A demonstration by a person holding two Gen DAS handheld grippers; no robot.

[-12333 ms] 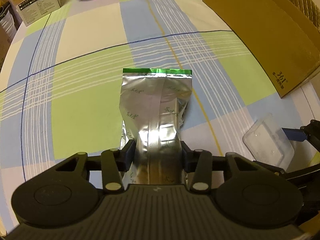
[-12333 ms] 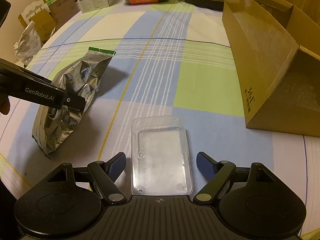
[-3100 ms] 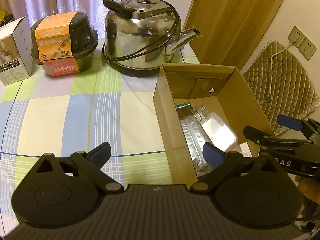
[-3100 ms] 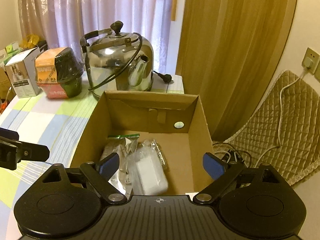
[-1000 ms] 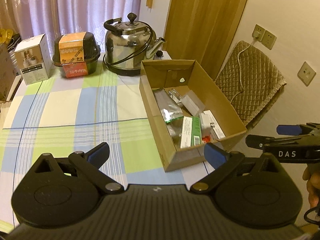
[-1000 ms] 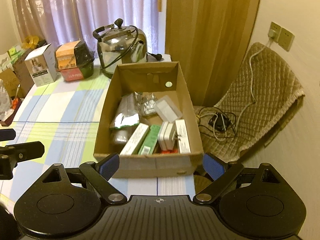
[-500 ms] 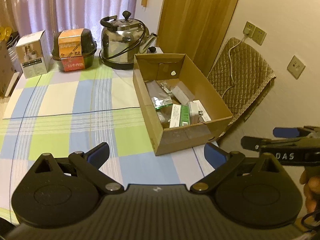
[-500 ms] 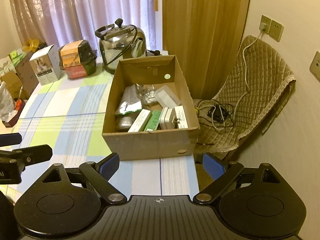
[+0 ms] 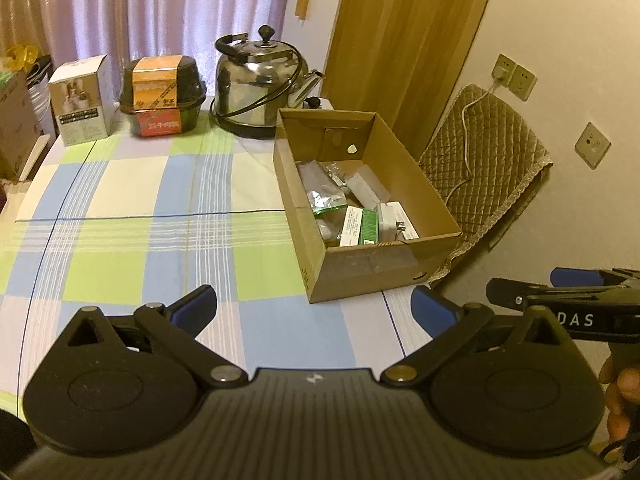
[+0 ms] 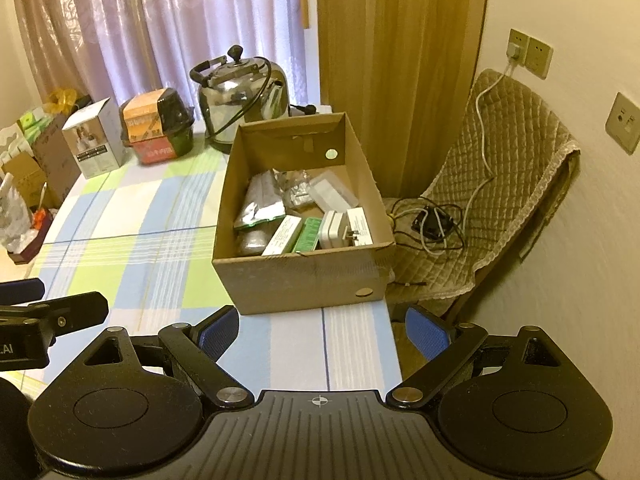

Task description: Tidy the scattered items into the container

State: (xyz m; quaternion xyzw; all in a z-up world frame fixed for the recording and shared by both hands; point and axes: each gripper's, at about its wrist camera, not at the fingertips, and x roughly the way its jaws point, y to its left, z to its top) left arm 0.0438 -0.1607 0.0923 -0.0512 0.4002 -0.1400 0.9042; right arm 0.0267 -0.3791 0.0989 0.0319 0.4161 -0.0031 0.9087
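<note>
Hanging wide-jawed and empty, the left gripper (image 9: pixel 314 308) and right gripper (image 10: pixel 322 330) face the cardboard box (image 10: pixel 304 280), lying lengthwise above frame center, nearer the right.

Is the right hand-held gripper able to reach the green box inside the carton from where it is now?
Probably yes. The right hand-held gripper is open and empty, the carton has no lid, and the green box lies on top near the front wall.
</note>
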